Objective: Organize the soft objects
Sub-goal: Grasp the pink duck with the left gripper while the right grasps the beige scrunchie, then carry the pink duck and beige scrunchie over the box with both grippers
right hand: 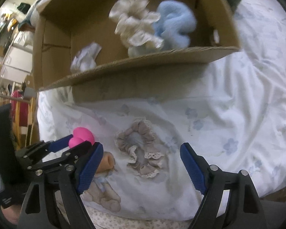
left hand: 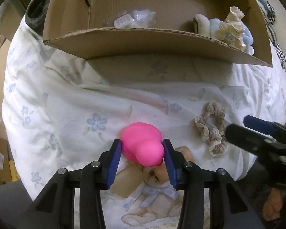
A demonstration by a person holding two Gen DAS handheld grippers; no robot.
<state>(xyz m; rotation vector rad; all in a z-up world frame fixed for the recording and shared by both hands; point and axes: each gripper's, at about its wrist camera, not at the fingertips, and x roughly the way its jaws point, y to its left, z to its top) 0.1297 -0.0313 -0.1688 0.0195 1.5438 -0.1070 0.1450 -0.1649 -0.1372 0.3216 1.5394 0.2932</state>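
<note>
A pink soft toy [left hand: 141,143] lies on the flowered white bedsheet [left hand: 57,105]. My left gripper [left hand: 142,145] points down at it, and both blue pads [left hand: 115,162] press its sides. In the right wrist view the same toy [right hand: 83,133] sits between those fingers at the left. A beige lace-edged scrunchie [right hand: 148,168] lies on the sheet right below my right gripper [right hand: 141,148], whose jaws stand wide with nothing touching them. The scrunchie [left hand: 213,133] lies just left of the right gripper [left hand: 238,126] in the left wrist view.
An open cardboard box [left hand: 162,36] stands on the bed beyond both grippers. It holds a cream scrunchie [right hand: 137,24], a fluffy blue one [right hand: 173,22] and a white packet [right hand: 85,57]. A striped cloth [left hand: 282,57] lies right of the box. Room clutter shows beyond the bed's left edge.
</note>
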